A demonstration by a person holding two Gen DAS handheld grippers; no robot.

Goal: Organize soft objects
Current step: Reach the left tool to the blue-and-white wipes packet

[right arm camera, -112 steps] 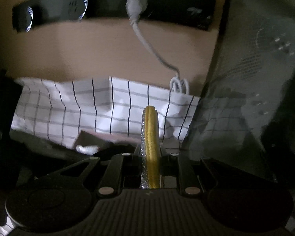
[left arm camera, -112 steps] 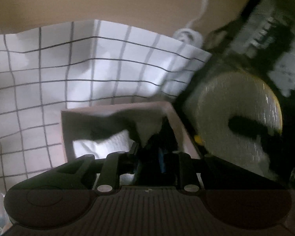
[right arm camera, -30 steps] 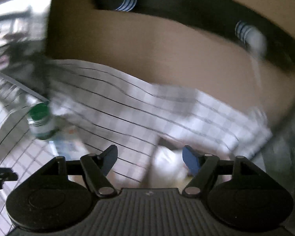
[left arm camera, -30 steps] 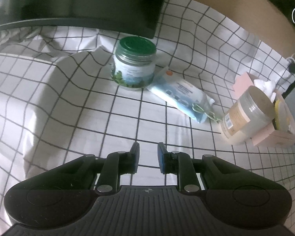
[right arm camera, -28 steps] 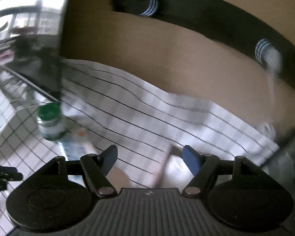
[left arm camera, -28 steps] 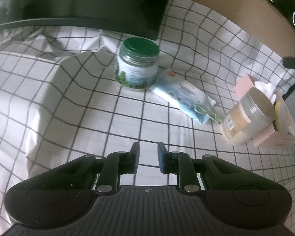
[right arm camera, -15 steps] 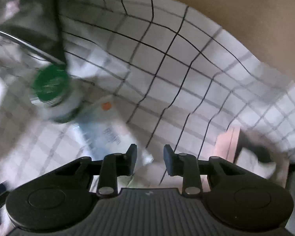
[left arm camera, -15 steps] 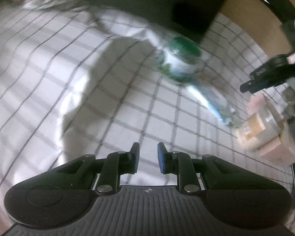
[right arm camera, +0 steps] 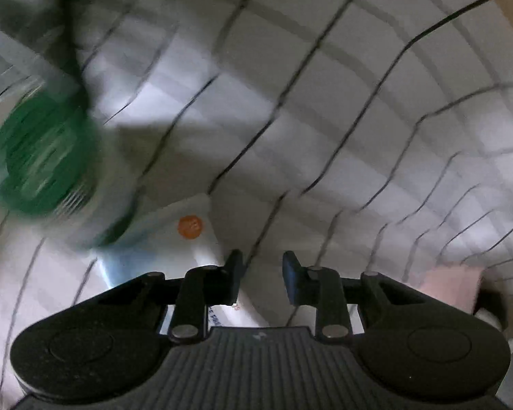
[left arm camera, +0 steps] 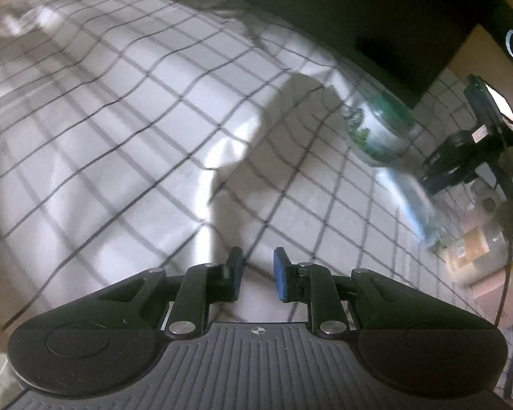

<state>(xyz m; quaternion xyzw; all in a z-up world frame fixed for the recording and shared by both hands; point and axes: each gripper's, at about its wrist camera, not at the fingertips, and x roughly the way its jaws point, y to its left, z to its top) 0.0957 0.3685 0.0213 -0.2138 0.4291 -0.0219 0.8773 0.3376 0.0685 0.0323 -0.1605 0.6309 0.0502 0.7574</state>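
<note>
Where pink box [left arm camera: 489, 287] stands, tan-labelled jar [left arm camera: 478, 249] inside

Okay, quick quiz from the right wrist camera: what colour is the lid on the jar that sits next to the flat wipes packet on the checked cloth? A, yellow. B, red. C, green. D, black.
C: the jar beside the wipes packet has a green lid, blurred but plainly green, on the checked cloth.
</note>
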